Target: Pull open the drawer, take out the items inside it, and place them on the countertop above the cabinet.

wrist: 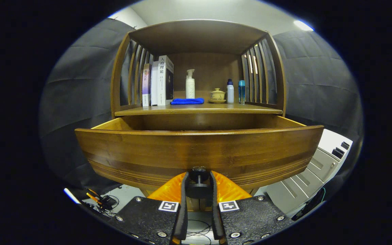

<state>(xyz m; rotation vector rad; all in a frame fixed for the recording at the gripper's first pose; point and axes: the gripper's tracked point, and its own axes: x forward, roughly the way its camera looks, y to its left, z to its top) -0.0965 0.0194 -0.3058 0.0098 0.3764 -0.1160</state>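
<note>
On one knob, hand-held gripper closed, drawer open

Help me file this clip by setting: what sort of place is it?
Probably a staged recording booth, not a lived-in room: black cloth hangs around a wooden cabinet, its drawer pulled open, with loose cables on the floor. The gripper jaws are shut on the drawer knob.

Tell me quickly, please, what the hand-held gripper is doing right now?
Hand-held gripper: shut on the knob of the drawer, which is pulled out.
</note>
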